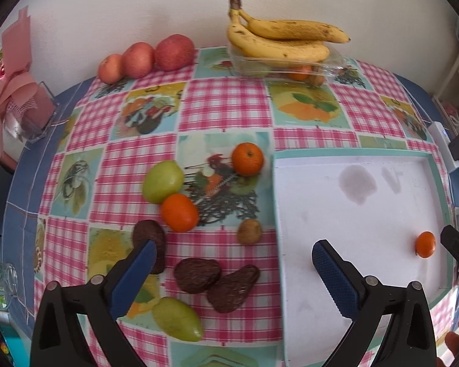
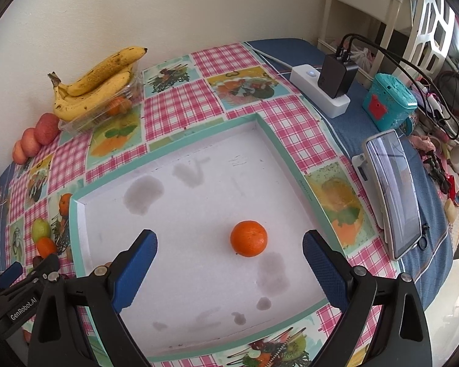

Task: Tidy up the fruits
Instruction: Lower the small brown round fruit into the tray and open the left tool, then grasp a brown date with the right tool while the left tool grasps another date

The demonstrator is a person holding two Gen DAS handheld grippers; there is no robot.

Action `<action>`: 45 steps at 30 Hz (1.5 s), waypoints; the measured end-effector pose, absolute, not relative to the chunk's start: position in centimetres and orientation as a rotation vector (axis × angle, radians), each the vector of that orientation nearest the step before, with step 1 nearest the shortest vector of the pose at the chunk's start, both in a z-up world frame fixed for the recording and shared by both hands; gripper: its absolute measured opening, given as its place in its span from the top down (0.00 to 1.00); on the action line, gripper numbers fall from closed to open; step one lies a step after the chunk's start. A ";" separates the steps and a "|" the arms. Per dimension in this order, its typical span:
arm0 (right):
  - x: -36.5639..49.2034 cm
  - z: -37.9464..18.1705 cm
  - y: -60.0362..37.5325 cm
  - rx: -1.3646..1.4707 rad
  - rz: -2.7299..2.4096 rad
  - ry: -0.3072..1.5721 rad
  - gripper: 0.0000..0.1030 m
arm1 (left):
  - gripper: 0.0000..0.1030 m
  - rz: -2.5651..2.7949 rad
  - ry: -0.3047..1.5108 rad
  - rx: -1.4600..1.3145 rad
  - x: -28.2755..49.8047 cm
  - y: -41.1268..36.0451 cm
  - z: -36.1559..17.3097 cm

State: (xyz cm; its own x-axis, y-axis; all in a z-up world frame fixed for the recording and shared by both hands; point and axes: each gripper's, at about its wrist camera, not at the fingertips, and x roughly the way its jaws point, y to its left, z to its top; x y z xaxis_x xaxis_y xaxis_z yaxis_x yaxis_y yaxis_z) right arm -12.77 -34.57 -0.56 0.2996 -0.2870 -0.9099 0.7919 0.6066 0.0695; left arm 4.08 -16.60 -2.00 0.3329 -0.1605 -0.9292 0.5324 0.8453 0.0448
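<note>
A white tray with a teal rim (image 1: 352,153) (image 2: 260,122) lies on the checked tablecloth. One tangerine (image 2: 248,238) (image 1: 425,244) sits inside it, just ahead of my open right gripper (image 2: 229,250), which holds nothing. My left gripper (image 1: 234,257) is open too, straddling the tray's left edge. Loose on the cloth left of the tray are two tangerines (image 1: 248,158) (image 1: 179,213), two green fruits (image 1: 163,181) (image 1: 177,318), a kiwi (image 1: 249,231) and three dark brown fruits (image 1: 197,275). Bananas (image 1: 278,41) lie on a clear container at the back, next to three red apples (image 1: 142,59).
A power strip with a black charger (image 2: 327,88), a teal box (image 2: 388,104) and a phone on a stand (image 2: 394,195) sit right of the tray. A pink bouquet and a clear holder (image 1: 30,113) stand at the far left. A wall runs behind the table.
</note>
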 end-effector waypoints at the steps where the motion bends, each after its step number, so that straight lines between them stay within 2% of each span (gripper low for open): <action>1: -12.7 -0.5 -34.5 0.583 -0.767 1.029 0.07 | 0.00 -0.458 1.142 0.373 4.3 -16.2 -1.8; 19: -9.6 0.1 -30.7 0.537 -0.644 0.992 0.07 | 0.00 -0.350 1.010 0.220 7.3 -8.5 1.8; 41: -2.3 1.2 -22.5 0.490 -0.371 0.945 0.07 | 0.00 -0.286 0.972 0.059 10.7 -0.3 4.1; 43: -1.7 1.1 -21.8 0.479 -0.352 0.949 0.08 | 0.00 -0.299 0.968 0.060 10.9 -0.2 4.2; 45: -1.2 1.1 -21.1 0.458 -0.332 0.957 0.21 | 0.00 -0.316 0.974 0.055 11.0 -0.2 4.1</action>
